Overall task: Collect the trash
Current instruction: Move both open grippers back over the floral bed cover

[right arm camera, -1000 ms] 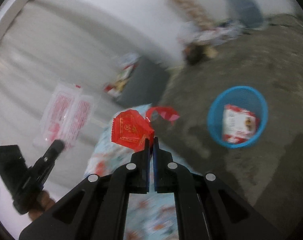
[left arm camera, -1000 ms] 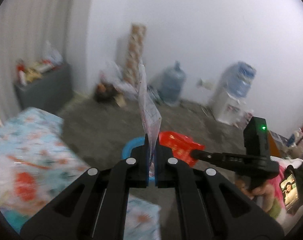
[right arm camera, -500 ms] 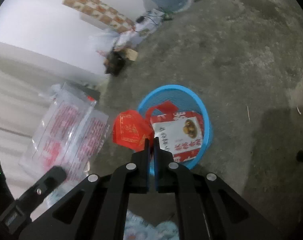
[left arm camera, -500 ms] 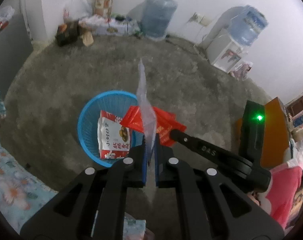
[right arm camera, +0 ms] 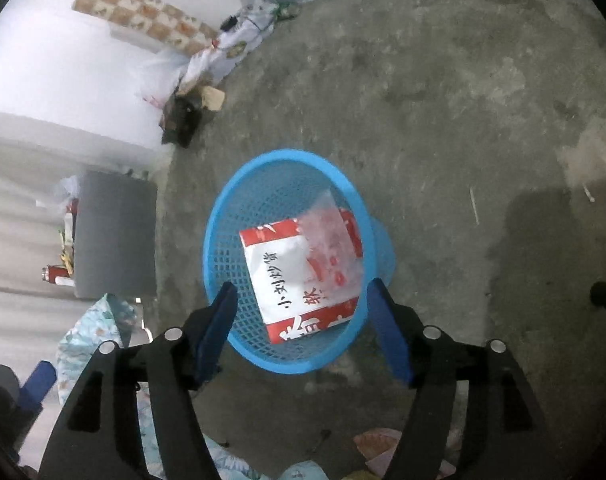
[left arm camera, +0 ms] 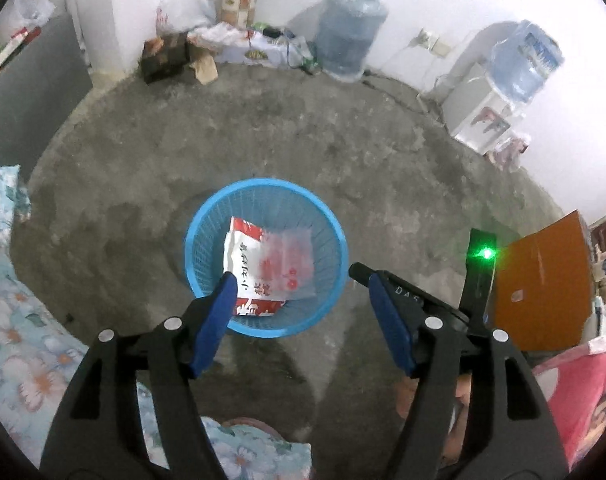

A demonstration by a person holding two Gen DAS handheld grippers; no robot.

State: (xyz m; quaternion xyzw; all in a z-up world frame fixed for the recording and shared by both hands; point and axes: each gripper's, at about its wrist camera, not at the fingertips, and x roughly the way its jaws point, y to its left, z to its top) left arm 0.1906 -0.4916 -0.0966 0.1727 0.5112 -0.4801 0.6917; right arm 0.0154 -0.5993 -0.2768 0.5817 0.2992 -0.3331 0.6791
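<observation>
Both the left gripper [left arm camera: 299, 280] and the right gripper [right arm camera: 301, 288] pointed steeply down over the round blue plastic mesh basket [left arm camera: 207, 216] at frame centre, jaws just sprung apart, empty; the clear red-printed plastic wrapper [left arm camera: 289, 264] lay inside it.

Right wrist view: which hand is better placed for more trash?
Right, likely. Left gripper and right gripper have just opened their fingers, nothing between them, over the blue basket. The pale stick on the floor lies beyond the right gripper, away from the left.
</observation>
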